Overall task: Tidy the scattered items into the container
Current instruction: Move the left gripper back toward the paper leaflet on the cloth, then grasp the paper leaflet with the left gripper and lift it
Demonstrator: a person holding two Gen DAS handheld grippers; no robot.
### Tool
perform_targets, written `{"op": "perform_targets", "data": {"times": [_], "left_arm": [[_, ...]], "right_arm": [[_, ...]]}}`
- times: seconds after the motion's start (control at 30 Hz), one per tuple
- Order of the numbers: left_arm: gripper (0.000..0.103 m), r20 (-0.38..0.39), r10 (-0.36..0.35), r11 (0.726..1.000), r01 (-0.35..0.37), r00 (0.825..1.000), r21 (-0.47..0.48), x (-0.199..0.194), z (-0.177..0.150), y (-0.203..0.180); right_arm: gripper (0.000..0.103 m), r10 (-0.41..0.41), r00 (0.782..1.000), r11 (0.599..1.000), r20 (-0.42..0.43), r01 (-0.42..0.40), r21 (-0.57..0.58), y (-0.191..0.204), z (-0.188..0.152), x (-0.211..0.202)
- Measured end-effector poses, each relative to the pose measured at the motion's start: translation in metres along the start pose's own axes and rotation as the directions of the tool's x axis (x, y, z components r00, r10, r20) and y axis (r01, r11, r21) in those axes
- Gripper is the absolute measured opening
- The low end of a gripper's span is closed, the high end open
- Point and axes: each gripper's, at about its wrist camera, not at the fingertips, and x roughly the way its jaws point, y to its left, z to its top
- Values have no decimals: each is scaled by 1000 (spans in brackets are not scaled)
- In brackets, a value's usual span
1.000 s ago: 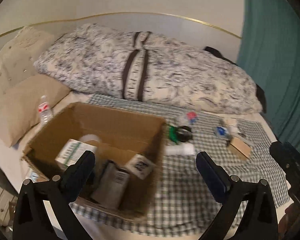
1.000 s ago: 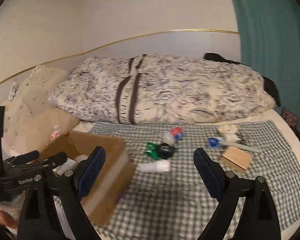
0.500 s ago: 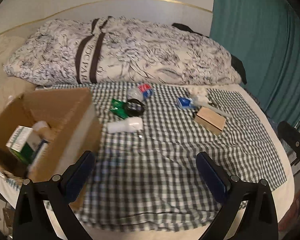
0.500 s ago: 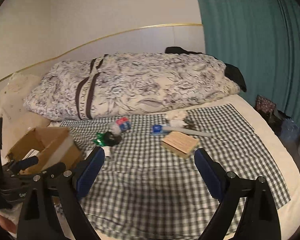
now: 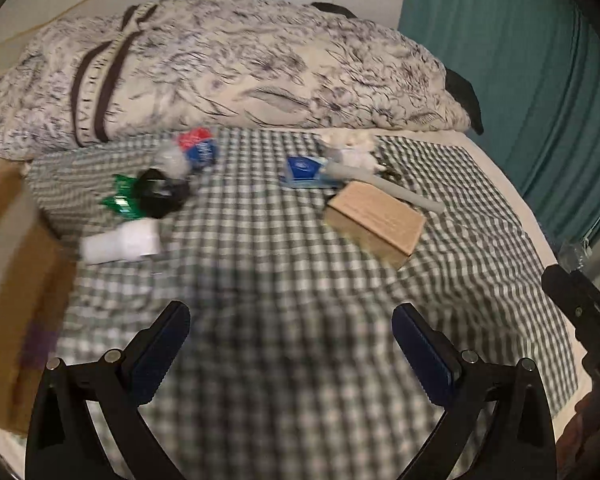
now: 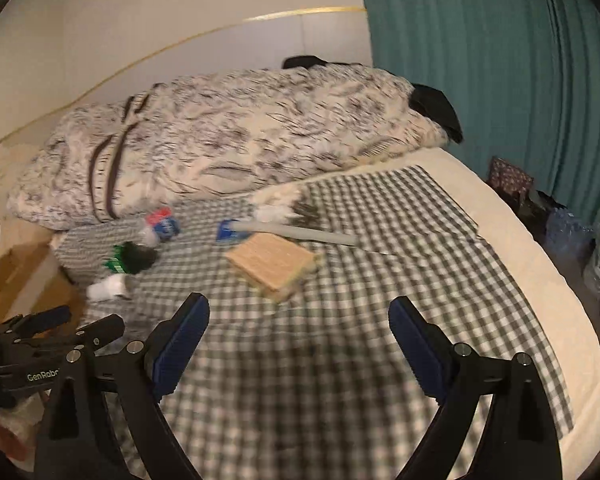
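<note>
Both tools hung above the bed's checked cloth [image 5: 300, 248] with their jaws spread wide and nothing between them — the left tool [image 5: 290, 344] over the middle of the cloth, the right tool [image 6: 298, 334] a little further toward the teal curtain [image 6: 500, 80]. The scattered things lay ahead of them, apart from the cardboard container [image 5: 8, 280], whose brown wall stood at the cloth's left edge. Nearest that wall lay a white roll [image 5: 120, 244]; just beyond it a black round thing [image 5: 160, 196] sat against a green packet [image 5: 118, 200], and past those lay a clear bottle with a red-and-blue label [image 5: 194, 148]. To the right, well apart from this group, a small brown box [image 5: 376, 220] rested on the cloth, with a grey stick [image 5: 384, 186] running behind it, a blue packet [image 5: 304, 170] at the stick's left end and a crumpled white object [image 5: 352, 148] just beyond. A patterned duvet [image 5: 220, 68] was heaped along the far side — motion blur softened everything
</note>
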Motion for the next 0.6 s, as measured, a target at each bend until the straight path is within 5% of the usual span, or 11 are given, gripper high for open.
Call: {"op": "perform_targets", "data": {"times": [0.23, 0.4, 0.6], "left_arm": [[103, -41, -15, 986, 8, 999, -169, 64, 13, -38], [103, -54, -33, 932, 12, 998, -362, 101, 28, -45], [103, -136, 64, 894, -117, 989, -432, 151, 41, -63]], "right_arm": [[92, -52, 999, 996, -8, 53, 77, -70, 3, 38], [92, -63, 998, 988, -12, 64, 143, -103, -7, 51], [92, -68, 998, 984, -11, 69, 163, -120, -15, 64]]}}
